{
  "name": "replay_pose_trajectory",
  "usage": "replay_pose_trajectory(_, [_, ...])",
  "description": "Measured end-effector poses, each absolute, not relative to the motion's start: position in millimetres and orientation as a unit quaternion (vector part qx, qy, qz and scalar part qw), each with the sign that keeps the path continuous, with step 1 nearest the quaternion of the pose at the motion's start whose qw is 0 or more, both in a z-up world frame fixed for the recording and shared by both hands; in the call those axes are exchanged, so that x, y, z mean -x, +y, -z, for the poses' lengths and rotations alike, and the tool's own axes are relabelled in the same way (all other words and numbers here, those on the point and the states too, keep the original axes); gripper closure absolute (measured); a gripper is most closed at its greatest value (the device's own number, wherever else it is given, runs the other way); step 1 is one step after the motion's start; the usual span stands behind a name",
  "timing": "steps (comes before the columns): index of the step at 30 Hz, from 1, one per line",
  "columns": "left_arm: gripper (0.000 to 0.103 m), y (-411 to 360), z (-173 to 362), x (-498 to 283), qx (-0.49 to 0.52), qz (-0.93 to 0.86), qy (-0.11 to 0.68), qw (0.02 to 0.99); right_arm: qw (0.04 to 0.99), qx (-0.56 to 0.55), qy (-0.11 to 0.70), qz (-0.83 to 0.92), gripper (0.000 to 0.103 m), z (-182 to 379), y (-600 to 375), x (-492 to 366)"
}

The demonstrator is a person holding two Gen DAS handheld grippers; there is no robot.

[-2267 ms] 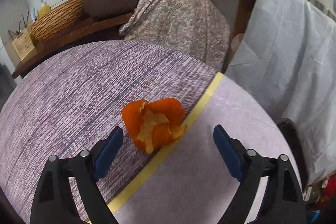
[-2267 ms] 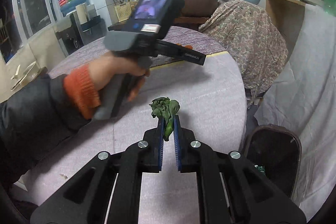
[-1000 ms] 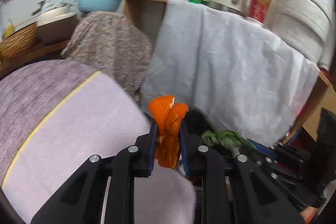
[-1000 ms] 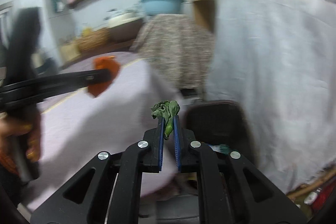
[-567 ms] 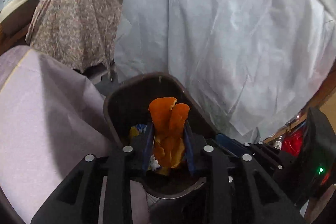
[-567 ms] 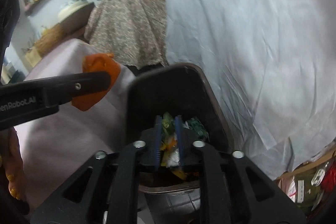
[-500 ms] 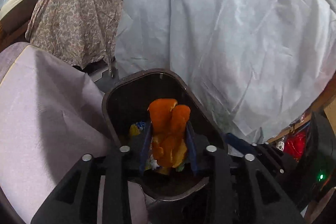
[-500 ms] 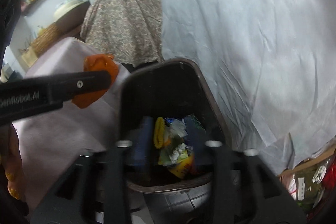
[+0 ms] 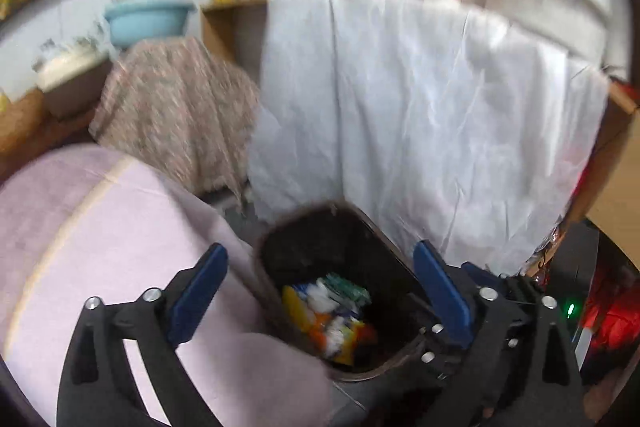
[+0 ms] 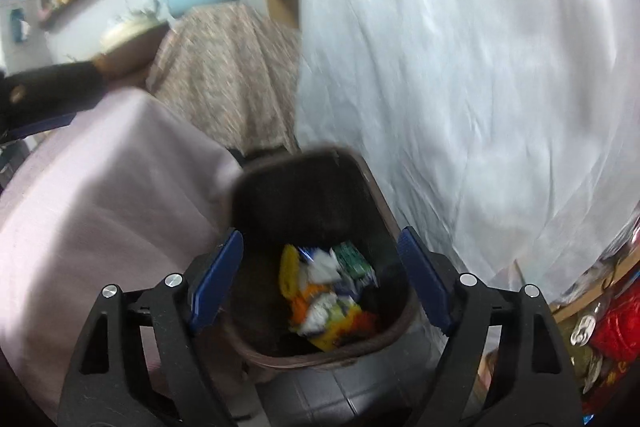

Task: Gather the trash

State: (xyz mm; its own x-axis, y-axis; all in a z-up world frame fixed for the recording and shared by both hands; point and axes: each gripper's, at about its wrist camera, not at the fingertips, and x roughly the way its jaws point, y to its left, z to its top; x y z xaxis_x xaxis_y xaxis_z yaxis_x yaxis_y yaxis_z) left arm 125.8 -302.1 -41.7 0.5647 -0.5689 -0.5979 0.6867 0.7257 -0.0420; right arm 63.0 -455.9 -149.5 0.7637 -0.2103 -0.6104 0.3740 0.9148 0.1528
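A dark brown trash bin (image 9: 276,259) stands on the floor beside the table, also in the right wrist view (image 10: 372,187). Mixed trash (image 9: 328,311) lies at its bottom, with yellow, white, green and orange pieces (image 10: 328,287). My left gripper (image 9: 320,291) is open and empty above the bin. My right gripper (image 10: 320,275) is open and empty above the bin. Part of the left gripper's black arm (image 10: 48,95) shows at the left of the right wrist view. Both views are motion-blurred.
The round table with a lilac cloth (image 9: 100,227) is left of the bin (image 10: 100,187). A white sheet (image 9: 420,127) hangs behind the bin. A floral-covered object (image 9: 176,115) stands further back. Red bags and clutter (image 10: 612,331) lie at the right.
Both grippers opened over the bin. The orange peel left my left gripper and the green leaf left my right gripper; both dropped into the bin. Both grippers have lifted a little.
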Motion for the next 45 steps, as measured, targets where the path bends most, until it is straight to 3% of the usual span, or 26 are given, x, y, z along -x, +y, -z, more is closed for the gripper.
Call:
replay_pose_trajectory(1, [0.006, -285.5, 33.1, -118.6, -0.095, 0.35, 0.285, 0.887, 0.935, -0.13, 0.294, 0.15, 0.022, 136.9, -444.7, -60.4])
replay_pose_trajectory(3, [0.006, -254.7, 20.9, -106.8, -0.088, 0.339, 0.263, 0.899, 0.944, -0.12, 0.273, 0.142, 0.01, 117.1, -425.6, -53.6])
replay_pose_trajectory(5, [0.006, -221.2, 10.6, -93.0, -0.084, 0.319, 0.239, 0.913, 0.954, -0.103, 0.246, 0.135, 0.006, 97.2, -406.9, -43.6])
replay_pose_trajectory(9, [0.005, -152.9, -1.0, -62.7, -0.065, 0.264, 0.184, 0.945, 0.971, -0.063, 0.195, 0.125, 0.006, 59.5, -361.4, -21.5])
replay_pose_trajectory(17, [0.005, -74.7, -1.2, -21.0, -0.001, 0.175, 0.159, 0.972, 0.978, -0.028, 0.164, 0.129, 0.006, 26.5, -288.6, 7.6])
replay_pose_trajectory(30, [0.005, -37.6, 3.1, 36.3, -0.008, 0.128, 0.122, 0.984, 0.99, -0.013, 0.102, 0.101, 0.006, 12.3, -234.4, 71.2])
replay_pose_trajectory(45, [0.005, -34.5, 6.3, 39.6, -0.008, 0.122, 0.129, 0.984, 0.991, -0.019, 0.105, 0.086, 0.006, 11.7, -237.8, 71.2])
